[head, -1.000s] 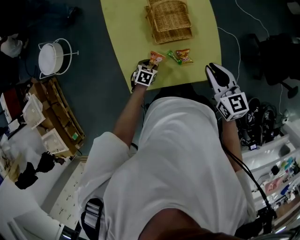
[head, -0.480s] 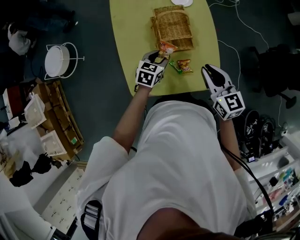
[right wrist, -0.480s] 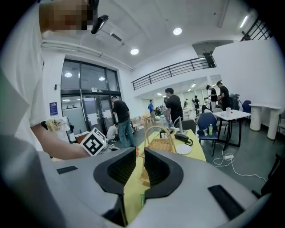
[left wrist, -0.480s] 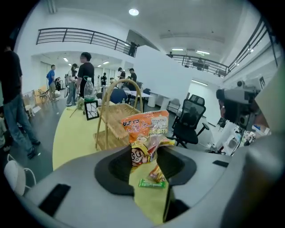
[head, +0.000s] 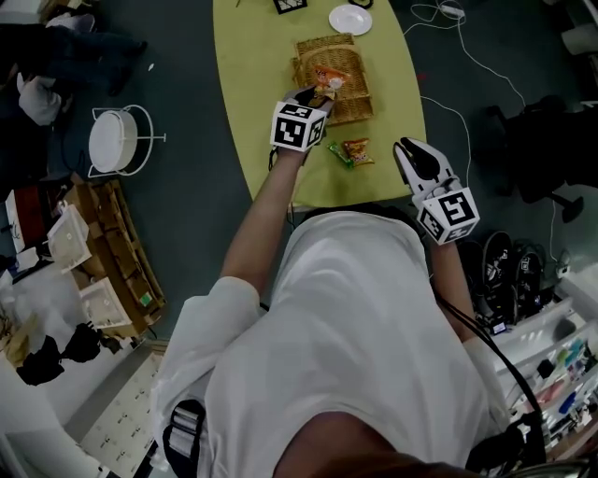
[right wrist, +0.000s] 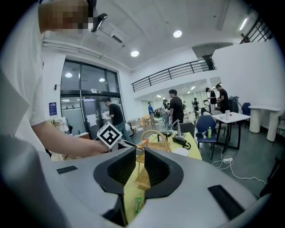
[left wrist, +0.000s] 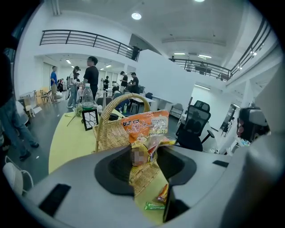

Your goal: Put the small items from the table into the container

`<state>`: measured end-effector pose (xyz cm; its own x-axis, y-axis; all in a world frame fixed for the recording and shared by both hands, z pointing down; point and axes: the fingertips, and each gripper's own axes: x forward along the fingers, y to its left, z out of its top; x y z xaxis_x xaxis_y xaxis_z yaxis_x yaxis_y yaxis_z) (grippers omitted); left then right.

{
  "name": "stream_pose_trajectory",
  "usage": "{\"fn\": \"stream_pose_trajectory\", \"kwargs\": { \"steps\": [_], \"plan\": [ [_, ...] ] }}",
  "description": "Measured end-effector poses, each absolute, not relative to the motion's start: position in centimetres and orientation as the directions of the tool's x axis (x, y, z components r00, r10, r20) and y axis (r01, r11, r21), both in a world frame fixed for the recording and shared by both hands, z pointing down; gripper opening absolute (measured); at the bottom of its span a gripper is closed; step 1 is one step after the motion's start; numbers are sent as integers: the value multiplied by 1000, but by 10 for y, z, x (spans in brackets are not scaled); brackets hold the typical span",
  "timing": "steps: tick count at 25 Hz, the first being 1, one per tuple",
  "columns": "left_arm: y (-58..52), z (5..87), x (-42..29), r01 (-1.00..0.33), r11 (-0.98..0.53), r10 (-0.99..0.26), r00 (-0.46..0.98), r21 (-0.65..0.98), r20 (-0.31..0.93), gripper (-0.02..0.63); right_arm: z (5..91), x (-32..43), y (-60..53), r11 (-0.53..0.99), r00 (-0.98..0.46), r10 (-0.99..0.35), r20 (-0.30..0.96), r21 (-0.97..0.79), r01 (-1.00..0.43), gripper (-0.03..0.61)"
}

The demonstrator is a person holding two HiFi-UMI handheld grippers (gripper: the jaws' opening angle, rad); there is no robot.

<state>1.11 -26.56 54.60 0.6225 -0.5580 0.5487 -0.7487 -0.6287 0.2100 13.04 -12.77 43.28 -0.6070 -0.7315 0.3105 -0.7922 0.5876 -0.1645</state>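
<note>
Gripping an orange snack packet (head: 330,78) by its lower edge, the left gripper (head: 316,95) has its jaws partly closed with the pads pressed on the packet's crumpled bottom; in the head view the packet stands over the near end of the wicker basket (head: 353,105), clear of the yellow table (head: 252,93); whether it touches the basket cannot be told; two more small items lie on the table just in front of the basket, a green packet (head: 340,156) and an orange-red packet (head: 359,149), close beside each other; the right gripper (head: 407,152) hangs near the table's right edge, apart from both packets, its jaws drawn narrow with only a slim gap and nothing between them; a white plate (head: 350,19) sits beyond the basket at the table's far end.
</note>
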Motion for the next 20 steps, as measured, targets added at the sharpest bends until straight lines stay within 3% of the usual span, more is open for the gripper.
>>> {"fn": "stream_pose_trajectory", "kwargs": {
  "steps": [9, 14, 20],
  "plan": [
    [-301, 563, 23, -772, -581, -569, 612, 258, 549, 169, 432, 135, -152, 591, -611, -727, 313, -168, -789, 64],
    [-295, 566, 23, -775, -567, -580, 617, 280, 532, 269, 433, 133, -155, 601, -621, -717, 315, -171, -781, 64],
    [-286, 551, 14, -791, -547, -631, 605, 274, 485, 275, 434, 131, -156, 613, -633, -708, 312, -174, -771, 64]
  ]
}}
